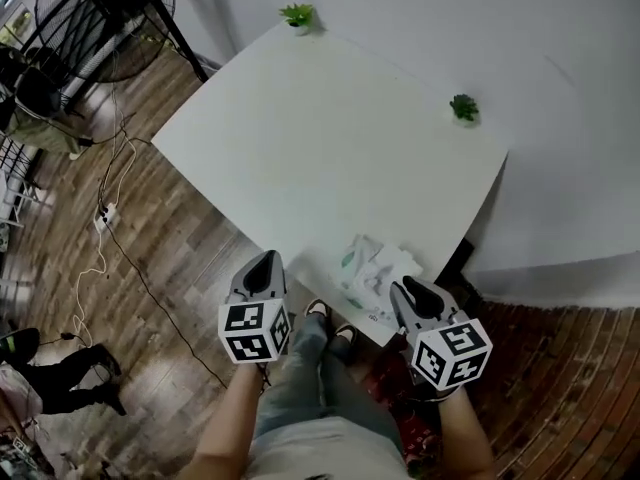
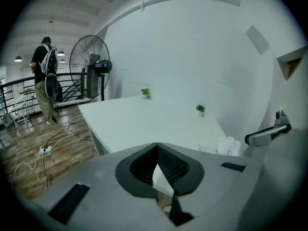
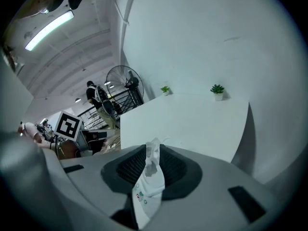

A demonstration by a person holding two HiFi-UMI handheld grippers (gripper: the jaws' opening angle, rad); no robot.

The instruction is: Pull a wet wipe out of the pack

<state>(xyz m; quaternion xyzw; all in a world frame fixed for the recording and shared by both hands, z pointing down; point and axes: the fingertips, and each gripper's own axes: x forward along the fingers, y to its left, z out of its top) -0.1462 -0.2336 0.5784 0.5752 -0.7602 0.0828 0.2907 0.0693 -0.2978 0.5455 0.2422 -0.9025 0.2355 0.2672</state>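
The wet wipe pack point(image 1: 368, 273) is white with green print and lies at the near edge of the white table point(image 1: 320, 138). My right gripper point(image 1: 405, 286) is at the pack's right end. In the right gripper view my right gripper point(image 3: 153, 146) is shut on a crumpled end of the pack point(image 3: 149, 186), which hangs down between the pads. My left gripper point(image 1: 268, 258) hovers off the table's near-left edge, apart from the pack. In the left gripper view my left gripper point(image 2: 157, 146) is shut on nothing, and the pack point(image 2: 228, 146) shows to the right.
Two small potted plants point(image 1: 298, 15) point(image 1: 463, 108) stand at the table's far corners. A floor fan point(image 1: 100, 18) and a cable point(image 1: 105, 218) are on the wooden floor to the left. A person point(image 2: 43, 81) stands by the railing. A white wall runs along the table's right.
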